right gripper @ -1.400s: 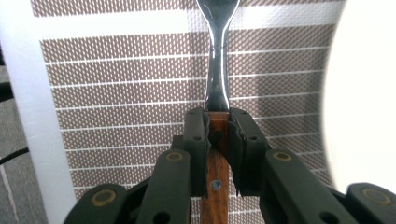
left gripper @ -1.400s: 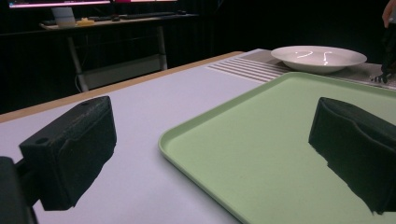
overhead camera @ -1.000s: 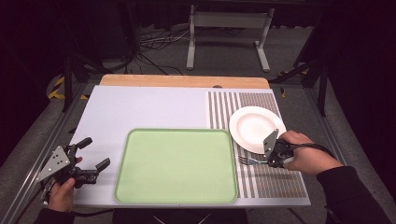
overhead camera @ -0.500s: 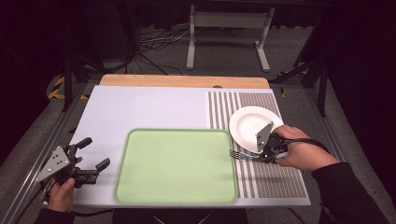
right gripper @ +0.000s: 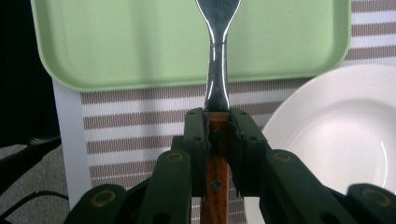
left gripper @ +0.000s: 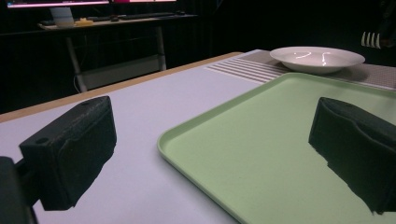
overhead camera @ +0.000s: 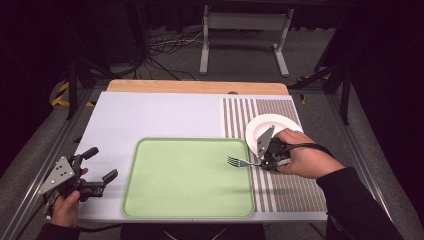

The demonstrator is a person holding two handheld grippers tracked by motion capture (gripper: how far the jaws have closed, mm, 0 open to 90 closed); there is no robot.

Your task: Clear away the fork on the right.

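My right gripper (overhead camera: 266,161) is shut on a fork (overhead camera: 238,162) with a wooden handle (right gripper: 215,154). Its metal neck (right gripper: 217,60) and tines reach out over the right edge of the green tray (overhead camera: 180,195). The right gripper (right gripper: 217,119) hangs above the striped mat, with the white plate (right gripper: 345,126) just beside it. At the table's front left my left gripper (overhead camera: 100,167) is open, held by a hand. Its two black pads (left gripper: 74,149) stand wide apart, facing the tray (left gripper: 261,154) and the plate (left gripper: 317,58).
A striped placemat (overhead camera: 280,185) covers the right part of the white table (overhead camera: 160,115). A wooden strip (overhead camera: 195,86) runs along the far edge. Cables and a metal stand (overhead camera: 245,25) are on the floor behind.
My right gripper has carried the fork leftward, from beside the plate to over the tray's right edge. The left gripper has stayed put.
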